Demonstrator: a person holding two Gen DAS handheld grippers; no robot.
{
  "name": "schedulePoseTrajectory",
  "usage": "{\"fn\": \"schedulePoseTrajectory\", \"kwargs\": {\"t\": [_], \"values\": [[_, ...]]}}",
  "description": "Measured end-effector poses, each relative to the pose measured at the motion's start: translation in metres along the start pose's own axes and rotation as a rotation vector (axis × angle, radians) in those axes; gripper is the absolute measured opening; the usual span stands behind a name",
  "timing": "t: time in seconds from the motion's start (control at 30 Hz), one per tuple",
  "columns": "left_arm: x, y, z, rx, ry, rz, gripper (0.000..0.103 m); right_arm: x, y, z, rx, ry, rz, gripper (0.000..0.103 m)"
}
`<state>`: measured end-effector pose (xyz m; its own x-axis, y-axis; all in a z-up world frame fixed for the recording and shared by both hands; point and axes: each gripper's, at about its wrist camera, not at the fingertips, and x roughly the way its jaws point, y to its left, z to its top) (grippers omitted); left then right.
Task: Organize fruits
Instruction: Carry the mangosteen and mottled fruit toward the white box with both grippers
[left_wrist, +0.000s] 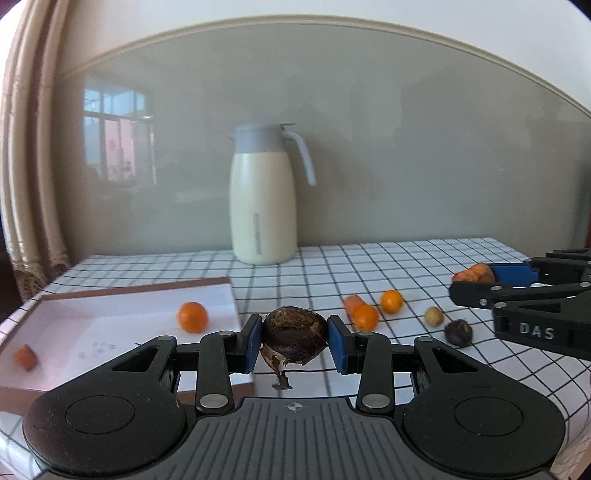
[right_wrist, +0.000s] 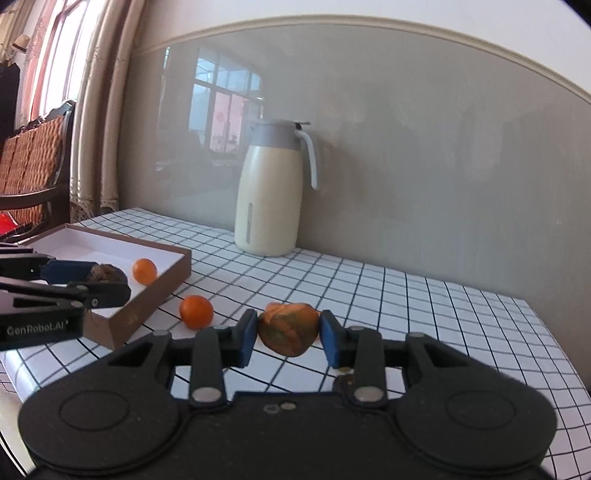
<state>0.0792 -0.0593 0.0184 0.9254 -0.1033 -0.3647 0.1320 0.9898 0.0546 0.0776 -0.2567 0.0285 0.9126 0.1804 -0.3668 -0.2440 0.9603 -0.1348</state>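
My left gripper is shut on a dark brown water chestnut and holds it above the right edge of the shallow brown box; both also show in the right wrist view. My right gripper is shut on an orange carrot chunk, held above the checked tablecloth; it shows at the right in the left wrist view. The box holds a small orange and a carrot piece. On the cloth lie two small oranges, a carrot piece, a tan round fruit and another dark chestnut.
A cream thermos jug with a grey lid stands at the back against the grey wall panel. The checked table ends at the right and front. A curtain and a woven chair are to the left.
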Motion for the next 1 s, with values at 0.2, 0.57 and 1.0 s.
{"fn": "schedulePoseTrajectory", "kwargs": {"t": [0.2, 0.57, 1.0], "values": [[-0.005, 0.026, 0.001, -0.02, -0.01, 0.053, 0.038, -0.002, 0.011, 0.005, -0.012, -0.026, 0.019, 0.028], [-0.021, 0.066, -0.002, -0.061, -0.039, 0.131, 0.038, -0.003, 0.04, 0.015, -0.058, -0.071, 0.072, 0.028], [-0.037, 0.103, -0.008, -0.104, -0.053, 0.197, 0.038, 0.005, 0.075, 0.025, -0.089, -0.091, 0.128, 0.028]]}}
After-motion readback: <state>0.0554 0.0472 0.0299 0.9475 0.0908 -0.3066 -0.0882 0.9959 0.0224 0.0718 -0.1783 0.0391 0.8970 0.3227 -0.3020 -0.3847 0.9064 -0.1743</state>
